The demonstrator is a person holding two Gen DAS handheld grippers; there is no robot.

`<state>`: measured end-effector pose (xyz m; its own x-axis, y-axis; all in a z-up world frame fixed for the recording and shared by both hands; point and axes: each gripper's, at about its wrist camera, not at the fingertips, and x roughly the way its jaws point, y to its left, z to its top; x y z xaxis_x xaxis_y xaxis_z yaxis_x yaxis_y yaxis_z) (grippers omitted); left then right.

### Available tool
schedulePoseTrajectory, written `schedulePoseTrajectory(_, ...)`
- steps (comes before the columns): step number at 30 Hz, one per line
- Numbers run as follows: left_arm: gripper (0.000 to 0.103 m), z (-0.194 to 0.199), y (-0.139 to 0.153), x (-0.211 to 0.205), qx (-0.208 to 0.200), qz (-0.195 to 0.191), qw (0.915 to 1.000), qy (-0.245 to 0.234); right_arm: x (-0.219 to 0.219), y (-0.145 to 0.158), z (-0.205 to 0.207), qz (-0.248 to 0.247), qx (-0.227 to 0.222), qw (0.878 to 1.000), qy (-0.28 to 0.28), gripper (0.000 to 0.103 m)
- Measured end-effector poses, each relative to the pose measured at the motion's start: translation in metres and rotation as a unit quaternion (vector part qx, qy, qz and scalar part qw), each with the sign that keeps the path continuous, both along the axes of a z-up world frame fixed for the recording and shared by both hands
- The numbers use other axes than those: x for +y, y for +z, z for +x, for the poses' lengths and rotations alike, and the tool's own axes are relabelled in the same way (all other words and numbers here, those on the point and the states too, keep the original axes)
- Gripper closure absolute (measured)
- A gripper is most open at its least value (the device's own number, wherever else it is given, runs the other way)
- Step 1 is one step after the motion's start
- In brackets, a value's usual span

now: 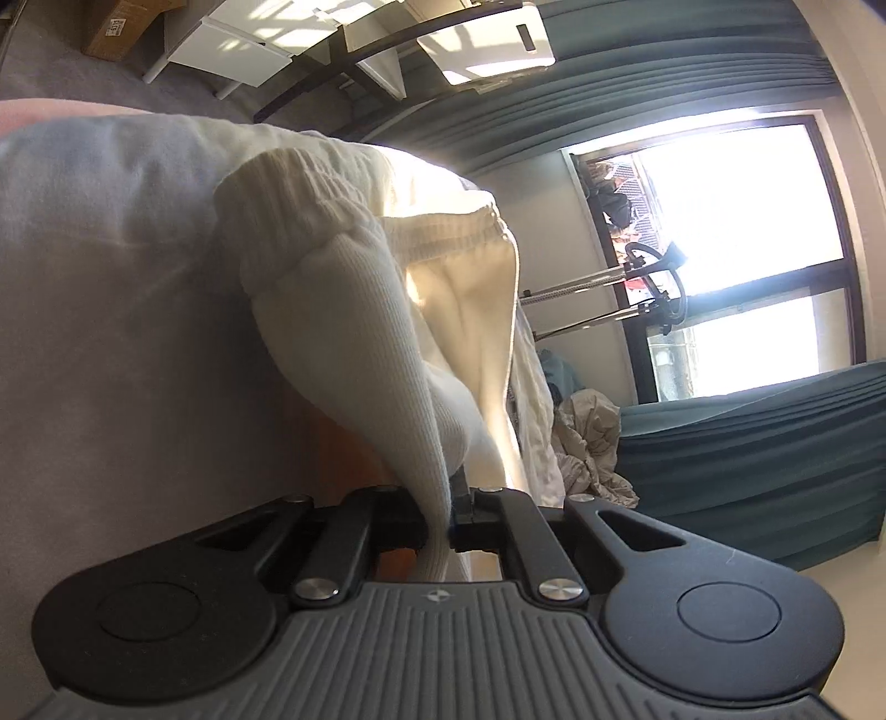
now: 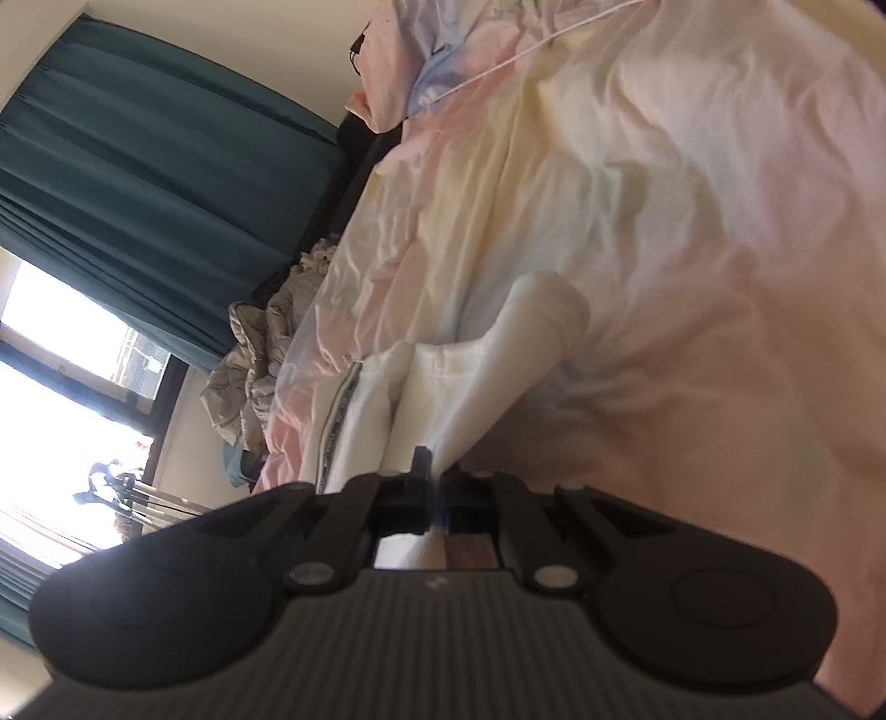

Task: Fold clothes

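Observation:
A cream-white zip jacket (image 1: 470, 310) with ribbed cuffs and hem lies over the pastel bedspread (image 1: 111, 277). My left gripper (image 1: 446, 507) is shut on its ribbed white edge, and the cloth hangs up from the jaws. In the right wrist view the same jacket (image 2: 443, 382) shows its zipper and a sleeve. My right gripper (image 2: 434, 482) is shut on a fold of the jacket's edge, just above the bedspread (image 2: 664, 249). Both views are rolled sideways.
Teal curtains (image 1: 747, 443) and a bright window (image 1: 736, 221) stand beyond the bed. A crumpled beige garment (image 1: 590, 448) lies near the bed's edge, and shows again in the right wrist view (image 2: 249, 365). White furniture (image 1: 232, 50) and a cardboard box (image 1: 127, 22) stand on the floor.

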<state>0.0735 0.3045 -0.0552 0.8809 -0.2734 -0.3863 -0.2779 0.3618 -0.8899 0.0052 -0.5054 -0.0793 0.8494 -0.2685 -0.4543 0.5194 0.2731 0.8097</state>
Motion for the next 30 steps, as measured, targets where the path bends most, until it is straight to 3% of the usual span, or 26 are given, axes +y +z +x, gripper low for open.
schedulePoseTrajectory(5,0.097,0.037,0.043,-0.001,-0.025,0.010,0.9996,-0.002,-0.012,0.036,0.052,-0.034,-0.012,0.999,0.011,0.100)
schedulePoseTrajectory(11,0.097,0.146,0.074,-0.011,-0.025,0.043,0.9988,-0.004,-0.036,0.073,0.137,-0.066,-0.011,0.998,0.020,0.100)
schedulePoseTrajectory(15,0.097,0.233,0.068,-0.023,-0.009,0.070,0.9975,-0.009,-0.047,0.072,0.221,-0.101,0.006,0.994,0.042,0.100)
schedulePoseTrajectory(22,0.097,0.351,0.022,-0.050,0.056,0.148,0.9866,-0.039,-0.069,0.022,0.349,-0.131,0.073,0.986,0.077,0.100)
schedulePoseTrajectory(26,0.096,0.381,0.008,-0.061,0.067,0.188,0.9785,-0.054,-0.074,-0.015,0.385,-0.140,0.111,0.978,0.103,0.099)
schedulePoseTrajectory(30,0.093,0.387,0.010,-0.066,0.068,0.207,0.9740,-0.064,-0.076,-0.033,0.395,-0.145,0.119,0.975,0.118,0.097)
